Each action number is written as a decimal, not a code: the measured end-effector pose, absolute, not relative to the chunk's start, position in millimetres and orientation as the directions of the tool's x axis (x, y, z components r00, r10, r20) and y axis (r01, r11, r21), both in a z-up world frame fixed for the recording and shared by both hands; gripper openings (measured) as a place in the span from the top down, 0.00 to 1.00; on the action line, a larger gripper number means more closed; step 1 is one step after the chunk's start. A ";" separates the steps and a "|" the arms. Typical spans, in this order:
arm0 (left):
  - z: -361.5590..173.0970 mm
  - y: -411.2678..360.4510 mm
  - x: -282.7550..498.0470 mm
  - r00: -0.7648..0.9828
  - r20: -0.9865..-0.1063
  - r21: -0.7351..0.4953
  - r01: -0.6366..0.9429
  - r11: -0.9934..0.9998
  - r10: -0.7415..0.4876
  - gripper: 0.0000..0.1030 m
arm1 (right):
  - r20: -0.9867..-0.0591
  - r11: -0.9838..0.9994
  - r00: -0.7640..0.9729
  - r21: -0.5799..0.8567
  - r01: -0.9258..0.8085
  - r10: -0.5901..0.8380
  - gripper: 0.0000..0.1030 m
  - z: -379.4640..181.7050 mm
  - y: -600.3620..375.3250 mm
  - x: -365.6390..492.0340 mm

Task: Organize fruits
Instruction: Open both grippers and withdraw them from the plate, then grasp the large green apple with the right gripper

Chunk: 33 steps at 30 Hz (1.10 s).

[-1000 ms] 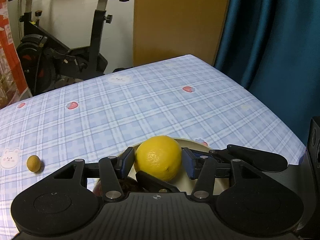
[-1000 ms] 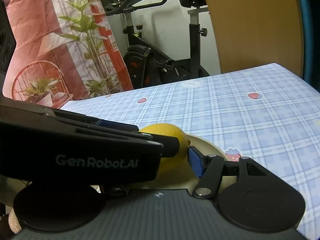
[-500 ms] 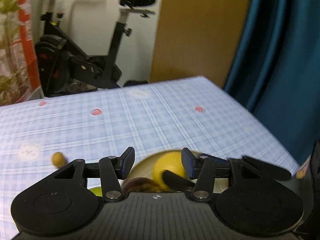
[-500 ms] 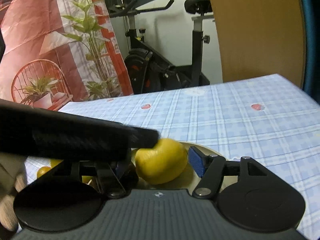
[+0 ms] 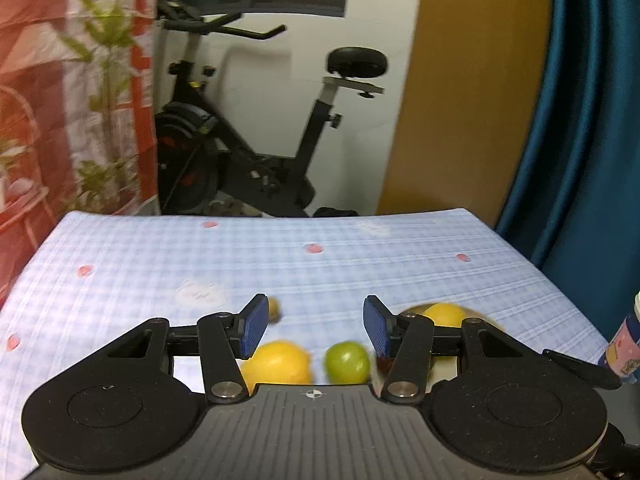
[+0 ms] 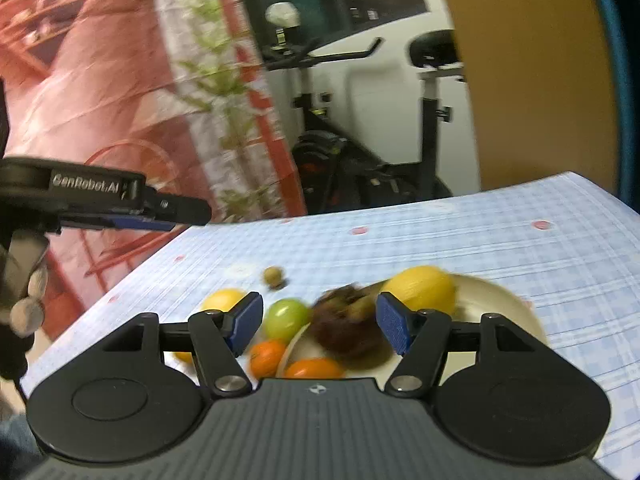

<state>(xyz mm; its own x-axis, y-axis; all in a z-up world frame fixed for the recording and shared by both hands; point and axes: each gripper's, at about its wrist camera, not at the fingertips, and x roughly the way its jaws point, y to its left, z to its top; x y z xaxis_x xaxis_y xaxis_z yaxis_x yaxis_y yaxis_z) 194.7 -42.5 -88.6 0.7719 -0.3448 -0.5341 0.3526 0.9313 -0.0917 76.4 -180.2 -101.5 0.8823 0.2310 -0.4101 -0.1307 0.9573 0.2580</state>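
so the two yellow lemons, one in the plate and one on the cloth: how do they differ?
The lemon in the plate rests inside the cream plate, next to a dark brown fruit; the lemon on the cloth lies on the checked tablecloth, outside the plate, near the green fruit. The first is in full view, the second partly hidden behind a gripper finger. Both are yellow and rounded.

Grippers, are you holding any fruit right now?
No. Both the left gripper and the right gripper are open with nothing between their pads; the lemon lies on the plate.

Far tablecloth [image 5: 360, 240] lies bare; near edge crowded by plate [image 6: 504, 300], green fruit [image 5: 346, 362] and lemon [image 5: 276, 362].
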 end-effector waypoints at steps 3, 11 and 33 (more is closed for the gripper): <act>-94.9 -22.3 182.1 0.778 -0.534 -0.107 0.326 0.939 -0.331 0.46 | -0.422 0.956 0.867 0.230 -0.180 0.265 0.36 -103.2 -162.6 72.8; -108.6 5.2 156.3 0.799 -0.540 -0.057 0.278 0.959 -0.264 0.46 | -0.500 0.939 0.798 0.234 -0.251 0.338 0.36 -117.8 -136.0 67.3; -141.5 24.6 141.1 0.767 -0.571 -0.159 0.244 0.957 -0.291 0.45 | -0.603 0.900 0.675 0.200 -0.387 0.425 0.44 -143.7 -98.7 63.6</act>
<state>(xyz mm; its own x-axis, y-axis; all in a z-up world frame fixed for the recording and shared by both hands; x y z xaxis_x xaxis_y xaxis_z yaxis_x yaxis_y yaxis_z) 141.1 24.6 -141.5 0.7675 -0.2907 -0.5713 0.2437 0.9567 -0.1594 63.6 -98.7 -143.7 0.6753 0.4249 -0.6028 -0.3875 0.8999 0.2003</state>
